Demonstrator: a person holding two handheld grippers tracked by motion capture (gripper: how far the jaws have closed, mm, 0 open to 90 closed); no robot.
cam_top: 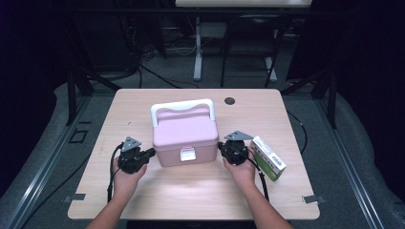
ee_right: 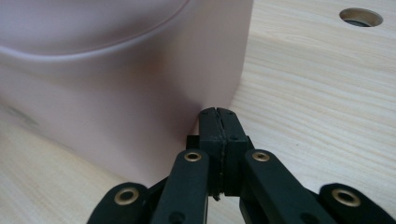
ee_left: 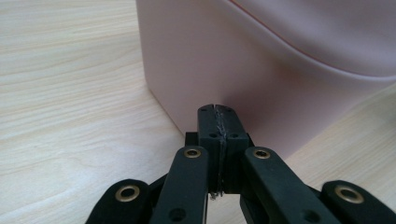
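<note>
Between left claw (cam_top: 152,152) and right claw (cam_top: 220,145), both pressed together empty: pink box (cam_top: 185,135); green carton (cam_top: 268,158) beside right hand (cam_top: 242,168).

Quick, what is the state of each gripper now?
Left gripper: closed, holding nothing, tips against the pink box.
Right gripper: closed, holding nothing, tips against the same box.

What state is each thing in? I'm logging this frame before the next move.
pink box: lid down, front latch closed, white handle up.
left gripper: shut, empty, tips at the box's left side.
right gripper: shut, empty, tips at the box's right side.
green-and-white carton: closed, lying flat.
</note>
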